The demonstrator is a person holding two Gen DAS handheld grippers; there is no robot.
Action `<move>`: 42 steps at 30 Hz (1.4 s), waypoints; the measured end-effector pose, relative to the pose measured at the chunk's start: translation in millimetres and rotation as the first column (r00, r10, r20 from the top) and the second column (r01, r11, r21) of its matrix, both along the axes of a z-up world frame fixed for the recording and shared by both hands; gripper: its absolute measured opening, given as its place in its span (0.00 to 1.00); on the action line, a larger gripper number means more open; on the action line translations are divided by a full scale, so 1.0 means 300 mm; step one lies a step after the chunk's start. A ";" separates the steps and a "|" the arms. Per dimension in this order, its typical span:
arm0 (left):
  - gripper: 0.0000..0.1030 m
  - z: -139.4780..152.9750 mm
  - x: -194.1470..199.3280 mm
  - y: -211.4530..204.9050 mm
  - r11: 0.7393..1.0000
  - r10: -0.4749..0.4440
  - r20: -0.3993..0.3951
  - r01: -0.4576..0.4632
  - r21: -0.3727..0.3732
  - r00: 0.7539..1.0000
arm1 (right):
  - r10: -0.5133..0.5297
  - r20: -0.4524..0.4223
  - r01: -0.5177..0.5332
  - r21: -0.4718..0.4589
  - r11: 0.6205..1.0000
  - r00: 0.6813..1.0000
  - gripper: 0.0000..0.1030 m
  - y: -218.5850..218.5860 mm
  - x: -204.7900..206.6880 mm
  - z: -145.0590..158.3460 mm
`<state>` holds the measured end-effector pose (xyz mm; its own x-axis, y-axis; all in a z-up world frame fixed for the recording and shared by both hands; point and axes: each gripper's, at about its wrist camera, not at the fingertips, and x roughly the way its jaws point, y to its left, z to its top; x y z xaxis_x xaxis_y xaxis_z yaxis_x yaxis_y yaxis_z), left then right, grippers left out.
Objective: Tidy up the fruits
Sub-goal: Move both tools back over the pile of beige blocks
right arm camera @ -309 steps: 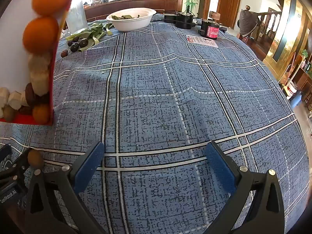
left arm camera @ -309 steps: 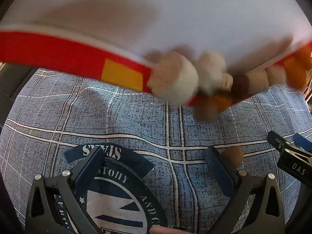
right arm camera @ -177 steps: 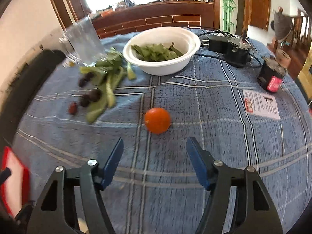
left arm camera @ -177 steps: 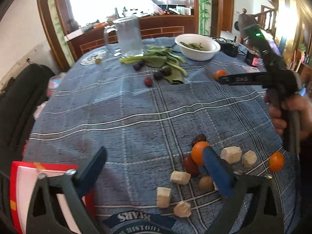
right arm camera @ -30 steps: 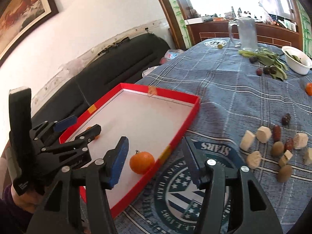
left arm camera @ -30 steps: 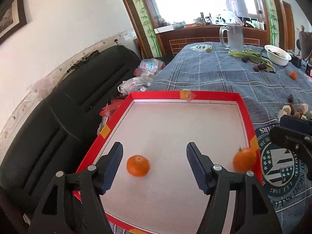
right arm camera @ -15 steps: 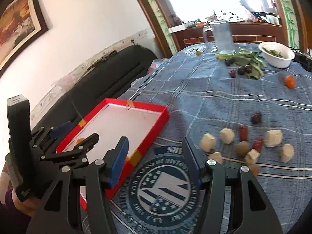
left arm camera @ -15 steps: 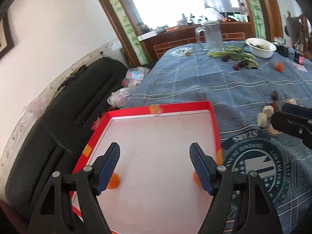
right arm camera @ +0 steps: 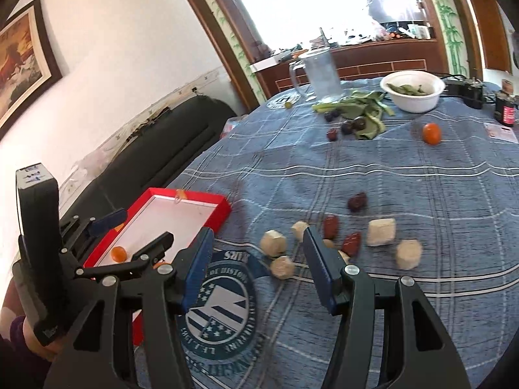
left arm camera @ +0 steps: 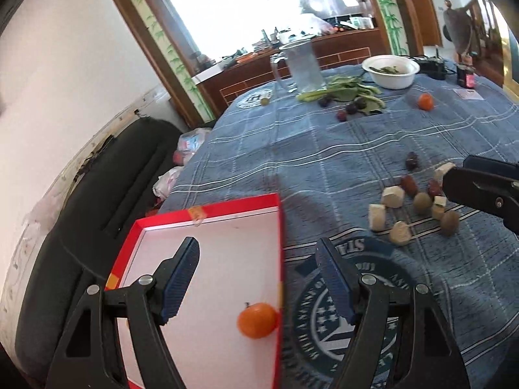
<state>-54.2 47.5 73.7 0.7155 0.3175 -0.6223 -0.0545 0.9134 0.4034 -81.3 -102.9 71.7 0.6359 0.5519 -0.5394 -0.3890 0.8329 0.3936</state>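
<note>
Pulled both tongs up and back from the red tray (left arm camera: 207, 208) within the last second. Left tongs (left arm camera: 258, 277) and right tongs (right arm camera: 258, 264) gaped apart, empty. 2 oranges (left arm camera: 257, 320) left inside; third orange (right arm camera: 431, 133) and scattered pieces (right arm camera: 381, 231) awaited collection.

The red tray (left arm camera: 201, 210) runs off the edge at 6 o'clock; a second orange (right arm camera: 159, 264) peeks from behind the left claw (right arm camera: 142, 231).
</note>
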 end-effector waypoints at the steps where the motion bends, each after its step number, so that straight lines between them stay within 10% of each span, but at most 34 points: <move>1: 0.72 -0.002 0.003 -0.011 1.000 -0.007 -0.003 0.007 0.002 1.000 | -0.002 0.001 0.002 0.000 1.000 1.000 0.57 -0.008 -0.001 0.000; 15: 0.72 -0.039 0.016 -0.047 0.998 -0.061 -0.064 0.061 -0.004 0.996 | -0.027 0.007 0.028 -0.019 0.999 1.000 0.57 -0.079 -0.009 0.003; 25: 0.72 -0.115 0.041 -0.044 0.990 -0.116 -0.172 0.100 -0.100 0.978 | -0.161 -0.107 0.141 -0.176 0.974 0.981 0.57 -0.290 0.024 -0.109; 38: 0.72 -0.108 0.075 -0.087 0.953 -0.206 -0.215 0.147 -0.265 0.955 | -0.170 -0.112 0.112 -0.403 0.908 0.979 0.57 -0.151 0.157 -0.194; 42: 0.72 -0.118 0.102 -0.136 0.938 -0.251 -0.233 0.177 -0.298 0.939 | -0.168 -0.110 0.114 -0.386 0.915 0.980 0.38 -0.157 0.164 -0.190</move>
<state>-23.6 6.7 38.3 0.5456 -0.0303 -0.8375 0.2287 0.9668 0.1141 -32.0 -149.9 14.7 0.5962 0.2011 -0.7772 -0.2208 0.9719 0.0821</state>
